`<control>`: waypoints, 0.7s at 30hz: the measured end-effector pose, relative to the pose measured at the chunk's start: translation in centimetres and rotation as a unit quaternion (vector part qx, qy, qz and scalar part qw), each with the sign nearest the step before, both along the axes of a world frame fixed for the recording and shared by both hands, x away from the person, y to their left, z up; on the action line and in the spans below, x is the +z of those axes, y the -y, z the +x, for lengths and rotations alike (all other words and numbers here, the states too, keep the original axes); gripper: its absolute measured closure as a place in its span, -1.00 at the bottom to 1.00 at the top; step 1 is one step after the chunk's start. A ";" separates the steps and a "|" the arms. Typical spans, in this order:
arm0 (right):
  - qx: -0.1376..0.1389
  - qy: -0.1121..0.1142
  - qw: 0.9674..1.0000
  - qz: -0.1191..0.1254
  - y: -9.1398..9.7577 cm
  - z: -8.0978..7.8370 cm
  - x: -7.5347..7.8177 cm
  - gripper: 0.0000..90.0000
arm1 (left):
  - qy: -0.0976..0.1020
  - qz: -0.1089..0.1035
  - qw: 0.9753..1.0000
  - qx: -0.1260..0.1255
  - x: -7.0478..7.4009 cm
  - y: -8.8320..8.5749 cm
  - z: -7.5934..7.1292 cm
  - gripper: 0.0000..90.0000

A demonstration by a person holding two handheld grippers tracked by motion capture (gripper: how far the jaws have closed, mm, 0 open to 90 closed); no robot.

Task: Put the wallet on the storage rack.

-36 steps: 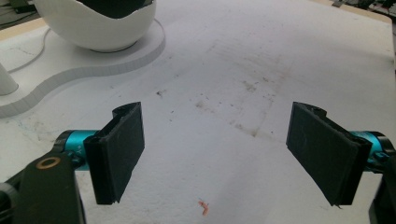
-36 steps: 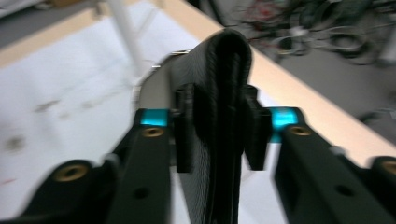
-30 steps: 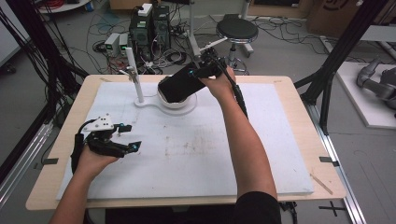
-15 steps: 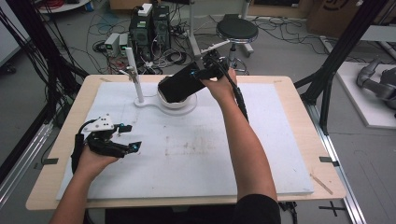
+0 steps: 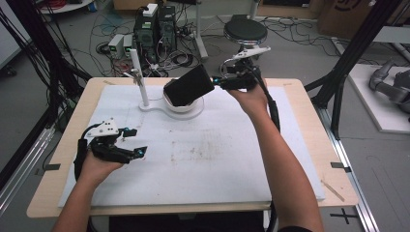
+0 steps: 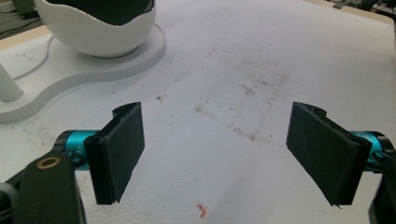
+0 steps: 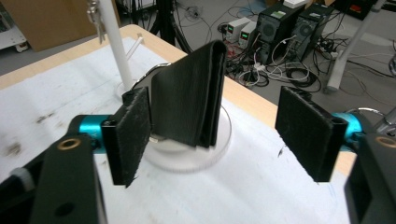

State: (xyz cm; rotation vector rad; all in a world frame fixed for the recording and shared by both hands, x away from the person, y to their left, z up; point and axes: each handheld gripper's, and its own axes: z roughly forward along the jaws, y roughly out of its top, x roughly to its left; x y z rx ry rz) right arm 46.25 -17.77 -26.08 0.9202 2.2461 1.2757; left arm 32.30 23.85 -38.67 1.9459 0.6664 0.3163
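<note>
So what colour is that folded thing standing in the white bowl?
Black; the folded thing shows best in the right gripper view.

left gripper (image 5: 134, 142): jaws wide apart, nothing between, low near table's left edge | right gripper (image 5: 218, 83): jaws just opening, empty, raised near far edge, forearm outstretched

Lighting: even, diffuse, from overhead; bright on the white mat covering my table (image 5: 300, 145), dimmer on the floor past its far edge. Glare: none; mild sheen on the white bowl (image 6: 100, 32) in my left gripper view. Shadows: soft, faint, under my forearms and below the pads (image 6: 119, 149) of my left tool (image 6: 224, 154). Focus: high view slightly soft and grainy; both gripper views sharp on the pads, softer on the far background cables. Distortion: wide-angle bending toward the edges in both gripper views. Motion blur: none evident.
</note>
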 end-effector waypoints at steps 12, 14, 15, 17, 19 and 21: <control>0.026 0.048 0.998 0.027 4.3 -5.6 -0.1 -0.44 | 0.002 -0.005 1.000 0.002 -0.5 0.2 0.1 -0.57; 0.027 0.047 0.998 0.026 4.8 -6.3 -0.5 -0.48 | 0.001 -0.006 1.000 0.000 -0.6 0.2 0.1 -0.57; 0.028 0.054 0.998 0.029 5.0 -6.6 -0.8 -0.48 | 0.000 -0.012 1.000 -0.003 -0.6 0.3 0.1 -0.57; 0.030 0.056 0.997 0.032 5.3 -7.0 -1.1 -0.48 | 0.002 -0.016 1.000 -0.003 -0.7 0.3 0.1 -0.57; 0.028 0.051 0.998 0.028 6.0 -7.8 -1.9 -0.52 | 0.008 -0.026 1.000 -0.004 -0.7 0.3 0.1 -0.57; 0.028 0.049 0.998 0.035 6.5 -8.3 -2.7 -0.53 | 0.012 -0.029 0.999 -0.004 -0.7 0.3 0.1 -0.57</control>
